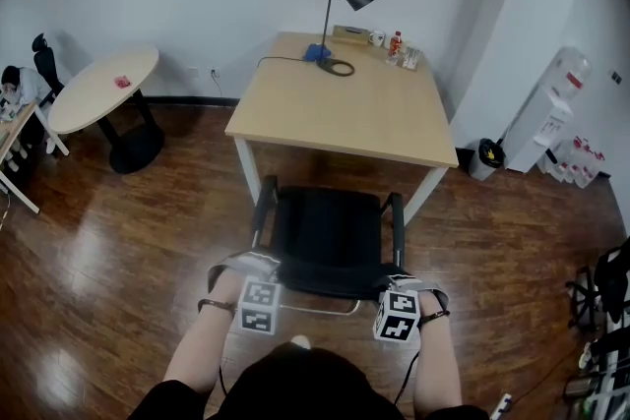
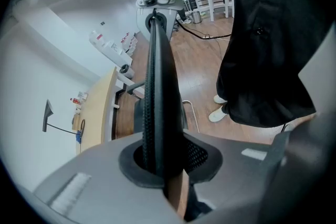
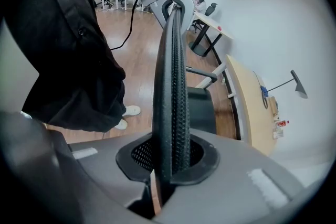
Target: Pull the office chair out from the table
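Between the jaws of your left gripper point(image 2: 161, 168) and right gripper point(image 3: 169, 165), each closed narrow, lies the thin top edge of the backrest point(image 1: 330, 280), one grip near each corner. Outward, the chair point(image 1: 325, 226) stands just before the table point(image 1: 335, 113), between its near legs point(image 1: 248, 174). Risks, as judged: pulling harder on one side would skew the chair until an armrest point(image 1: 263, 204) strikes a leg; pulling high could tip it toward you; the mesh edge could slip free.

left gripper point(image 1: 251, 263): clamped on backrest point(image 1: 330, 278), pointing down | right gripper point(image 1: 399, 282): clamped on backrest, pointing down
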Demonstrator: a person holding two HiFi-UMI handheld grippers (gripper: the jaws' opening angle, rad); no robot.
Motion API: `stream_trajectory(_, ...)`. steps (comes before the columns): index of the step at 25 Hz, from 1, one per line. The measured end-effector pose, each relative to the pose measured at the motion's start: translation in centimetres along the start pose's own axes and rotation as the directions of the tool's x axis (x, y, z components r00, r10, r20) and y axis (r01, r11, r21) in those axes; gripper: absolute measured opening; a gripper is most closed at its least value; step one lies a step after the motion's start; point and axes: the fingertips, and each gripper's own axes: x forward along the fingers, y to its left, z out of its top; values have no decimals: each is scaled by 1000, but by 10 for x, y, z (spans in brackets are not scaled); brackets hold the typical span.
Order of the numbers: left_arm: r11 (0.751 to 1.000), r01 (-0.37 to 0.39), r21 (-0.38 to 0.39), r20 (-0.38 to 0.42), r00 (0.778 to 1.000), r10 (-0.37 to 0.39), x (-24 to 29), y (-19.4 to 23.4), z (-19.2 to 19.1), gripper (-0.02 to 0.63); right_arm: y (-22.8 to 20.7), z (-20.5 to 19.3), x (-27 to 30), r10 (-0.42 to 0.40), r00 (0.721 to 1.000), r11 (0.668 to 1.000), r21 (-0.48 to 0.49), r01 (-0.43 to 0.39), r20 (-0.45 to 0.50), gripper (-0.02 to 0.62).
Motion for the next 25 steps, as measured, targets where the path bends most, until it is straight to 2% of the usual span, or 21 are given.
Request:
stream_trajectory(19,999,26,-21,-13,1000,-26,-28,-65,22,63,75,2,-25,18,1000,1000,11,-18,9,60)
stream_trajectory(25,1000,11,-24,-12,1000,-12,-36,-81,29,64,93,1,-33,28,1000,1000,11,-28,7,61)
